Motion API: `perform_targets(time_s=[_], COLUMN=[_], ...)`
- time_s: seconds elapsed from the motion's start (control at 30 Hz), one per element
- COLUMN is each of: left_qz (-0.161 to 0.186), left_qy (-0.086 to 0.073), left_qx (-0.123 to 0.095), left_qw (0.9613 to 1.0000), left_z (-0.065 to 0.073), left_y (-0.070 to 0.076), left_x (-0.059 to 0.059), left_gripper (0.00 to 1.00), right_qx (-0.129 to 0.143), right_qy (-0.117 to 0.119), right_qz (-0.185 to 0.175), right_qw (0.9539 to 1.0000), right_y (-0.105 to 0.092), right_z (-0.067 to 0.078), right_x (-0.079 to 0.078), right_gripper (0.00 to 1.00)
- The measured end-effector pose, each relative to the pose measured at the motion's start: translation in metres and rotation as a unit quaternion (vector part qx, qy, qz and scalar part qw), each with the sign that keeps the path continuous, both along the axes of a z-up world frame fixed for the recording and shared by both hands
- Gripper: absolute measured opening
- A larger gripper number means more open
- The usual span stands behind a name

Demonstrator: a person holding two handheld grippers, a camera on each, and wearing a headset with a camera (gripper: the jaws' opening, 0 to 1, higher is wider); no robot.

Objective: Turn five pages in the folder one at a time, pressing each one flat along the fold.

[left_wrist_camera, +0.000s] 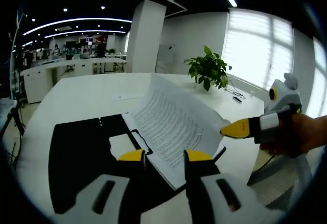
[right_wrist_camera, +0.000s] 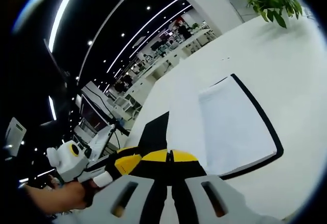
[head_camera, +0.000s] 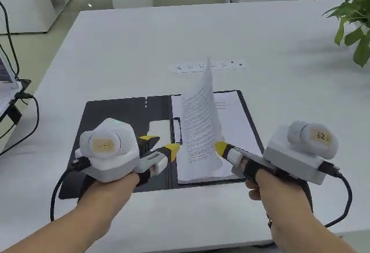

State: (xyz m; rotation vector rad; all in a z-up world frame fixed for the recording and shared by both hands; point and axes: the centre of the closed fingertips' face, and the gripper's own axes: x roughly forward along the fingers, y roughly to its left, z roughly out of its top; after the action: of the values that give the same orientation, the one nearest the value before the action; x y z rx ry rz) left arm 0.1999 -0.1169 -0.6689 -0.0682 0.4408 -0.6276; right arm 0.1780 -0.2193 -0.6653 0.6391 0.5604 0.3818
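Note:
A black folder (head_camera: 115, 114) lies open on the white table, with a stack of printed pages (head_camera: 238, 120) on its right half. One page (head_camera: 199, 120) stands nearly upright over the fold. My right gripper (head_camera: 222, 147) is shut on this page's lower edge; in the right gripper view the sheet (right_wrist_camera: 184, 116) rises from between the closed jaws (right_wrist_camera: 170, 157). My left gripper (head_camera: 161, 145) is open just left of the page, above the folder's near edge. In the left gripper view its jaws (left_wrist_camera: 164, 157) are apart and hold nothing, with the lifted page (left_wrist_camera: 173, 121) ahead.
A white power strip (head_camera: 206, 66) lies beyond the folder. A potted plant (head_camera: 352, 16) stands at the table's far right corner. Black cables (head_camera: 17, 91) hang off the left edge. Bare tabletop surrounds the folder.

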Motion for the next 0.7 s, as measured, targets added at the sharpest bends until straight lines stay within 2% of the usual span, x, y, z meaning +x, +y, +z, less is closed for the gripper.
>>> perform_targets(time_s=[0.07, 0.13, 0.37, 0.53, 0.67, 0.7], left_qz=[0.007, 0.01, 0.011, 0.026, 0.046, 0.048], left_qy=[-0.01, -0.013, -0.036, -0.044, -0.045, -0.044], left_qx=[0.004, 0.006, 0.02, 0.017, 0.019, 0.019], left_qw=[0.9999, 0.9998, 0.9991, 0.9986, 0.9978, 0.9977], left_z=[0.005, 0.008, 0.019, 0.027, 0.026, 0.026], left_y=[0.013, 0.023, 0.052, 0.076, 0.101, 0.103], left_x=[-0.003, -0.008, -0.02, -0.028, -0.032, -0.032], left_gripper=[0.28, 0.28, 0.27, 0.27, 0.26, 0.26], right_qx=[-0.004, -0.003, -0.017, -0.04, -0.062, -0.066], right_qy=[-0.008, -0.011, -0.022, -0.021, -0.014, -0.013], right_qz=[0.013, 0.022, 0.066, 0.103, 0.128, 0.131], right_qw=[0.9999, 0.9997, 0.9975, 0.9937, 0.9897, 0.9891], right_y=[0.012, 0.023, 0.069, 0.102, 0.128, 0.131], right_z=[0.005, 0.009, 0.017, 0.011, 0.002, 0.001], right_x=[0.001, 0.002, 0.004, 0.005, 0.006, 0.006], right_gripper=[0.0, 0.0, 0.0, 0.0, 0.0, 0.0])
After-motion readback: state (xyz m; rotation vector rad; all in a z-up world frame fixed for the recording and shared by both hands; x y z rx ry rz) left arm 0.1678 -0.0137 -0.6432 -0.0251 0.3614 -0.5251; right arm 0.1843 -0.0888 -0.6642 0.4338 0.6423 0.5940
